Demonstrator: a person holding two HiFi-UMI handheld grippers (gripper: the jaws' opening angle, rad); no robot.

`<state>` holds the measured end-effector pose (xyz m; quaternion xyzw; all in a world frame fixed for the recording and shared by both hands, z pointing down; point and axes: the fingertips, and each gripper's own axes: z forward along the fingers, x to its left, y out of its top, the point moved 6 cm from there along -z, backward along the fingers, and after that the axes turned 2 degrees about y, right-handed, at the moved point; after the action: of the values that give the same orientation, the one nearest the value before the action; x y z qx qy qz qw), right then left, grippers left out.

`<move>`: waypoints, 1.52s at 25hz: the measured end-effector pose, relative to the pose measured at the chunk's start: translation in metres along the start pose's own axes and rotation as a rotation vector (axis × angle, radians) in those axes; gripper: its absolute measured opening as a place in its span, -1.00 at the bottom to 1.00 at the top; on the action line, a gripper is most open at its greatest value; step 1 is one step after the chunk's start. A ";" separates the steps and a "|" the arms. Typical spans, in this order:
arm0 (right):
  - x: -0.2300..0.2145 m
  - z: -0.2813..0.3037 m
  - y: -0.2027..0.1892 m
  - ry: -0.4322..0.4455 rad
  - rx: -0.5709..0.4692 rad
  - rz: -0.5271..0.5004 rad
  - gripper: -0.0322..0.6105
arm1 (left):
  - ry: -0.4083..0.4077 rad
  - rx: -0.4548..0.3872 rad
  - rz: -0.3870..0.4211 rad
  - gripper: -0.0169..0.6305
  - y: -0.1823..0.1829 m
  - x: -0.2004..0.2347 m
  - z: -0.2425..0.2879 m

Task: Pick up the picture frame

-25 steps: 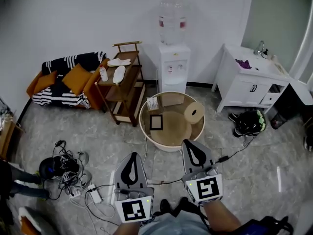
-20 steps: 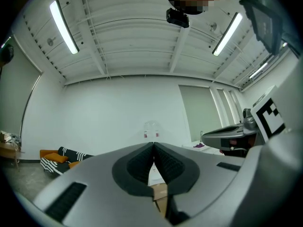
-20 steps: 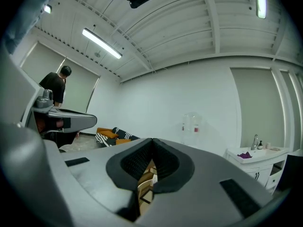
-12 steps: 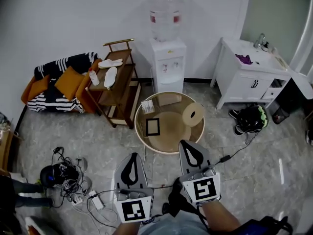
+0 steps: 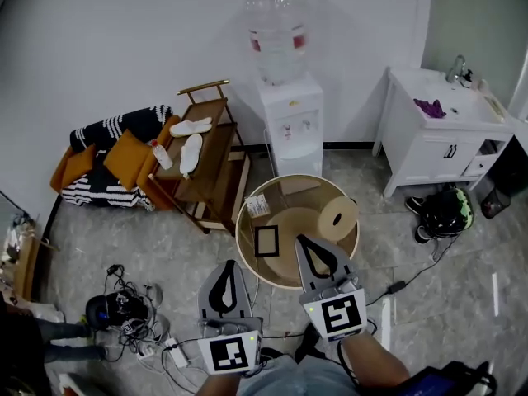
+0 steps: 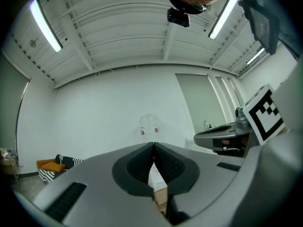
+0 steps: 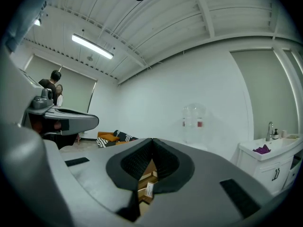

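A round table (image 5: 245, 258) is found just ahead of the right gripper (image 5: 308, 246); a picture frame (image 5: 266, 241), a roll (image 5: 338, 217) and a packet (image 5: 257, 207) are laid on it.

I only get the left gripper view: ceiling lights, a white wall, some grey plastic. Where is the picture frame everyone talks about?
Observer: The head view shows it. The black picture frame lies flat on a round table.
Operator: Is anything else on that table?
Observer: A pale roll sits at its right side.
Operator: Is the other gripper holding something?
Observer: No. The right gripper has its jaws together with nothing between them.
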<state>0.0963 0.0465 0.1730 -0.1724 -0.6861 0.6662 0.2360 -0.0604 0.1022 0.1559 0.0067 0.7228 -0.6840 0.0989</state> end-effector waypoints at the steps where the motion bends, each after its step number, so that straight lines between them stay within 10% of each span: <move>1: -0.005 0.005 0.002 0.006 -0.007 -0.004 -0.86 | 0.006 -0.002 0.007 -0.90 0.003 -0.001 0.006; 21: -0.047 0.105 -0.023 -0.031 0.037 0.012 -0.86 | -0.017 0.008 0.026 -0.90 -0.017 0.038 0.116; 38: -0.051 0.257 -0.182 -0.132 0.345 0.121 -0.86 | -0.170 0.232 -0.075 -0.90 -0.177 0.120 0.267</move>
<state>0.0109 -0.2055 0.3494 -0.1261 -0.5641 0.7968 0.1761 -0.1682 -0.1891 0.3002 -0.0668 0.6275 -0.7643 0.1326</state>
